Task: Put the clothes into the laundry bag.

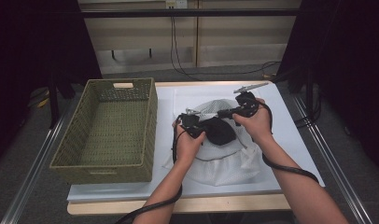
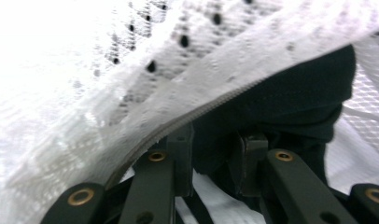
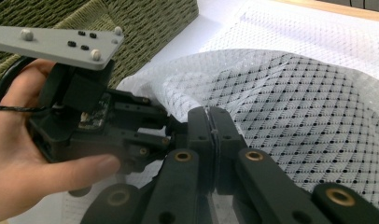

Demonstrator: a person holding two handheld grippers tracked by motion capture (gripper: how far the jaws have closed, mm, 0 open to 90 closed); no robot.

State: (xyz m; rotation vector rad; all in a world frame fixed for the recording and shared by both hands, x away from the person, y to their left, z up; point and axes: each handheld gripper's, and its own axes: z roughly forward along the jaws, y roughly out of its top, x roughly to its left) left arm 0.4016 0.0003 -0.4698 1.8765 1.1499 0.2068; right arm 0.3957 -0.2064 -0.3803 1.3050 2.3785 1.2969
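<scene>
A white mesh laundry bag (image 1: pixel 225 161) lies on the white mat, its mouth lifted toward the middle. A black cloth (image 1: pixel 220 130) sits at that mouth, partly under the mesh. My left gripper (image 1: pixel 197 125) is shut on the black cloth (image 2: pixel 290 102). In the left gripper view the cloth fills the gap between the jaws of the left gripper (image 2: pixel 211 156), beneath the bag's zipper edge (image 2: pixel 192 116). My right gripper (image 1: pixel 223 113) comes in from the right. Its jaws are pressed together on the rim of the mesh bag (image 3: pixel 295 102), as the right gripper (image 3: pixel 210 123) shows in its own view.
A green woven basket (image 1: pixel 152 107) stands empty on the table's left, close beside the left hand (image 3: pixel 19 154). The white mat (image 1: pixel 290 126) has bare room to the right of the bag. Cables trail from both grippers toward the table's near edge.
</scene>
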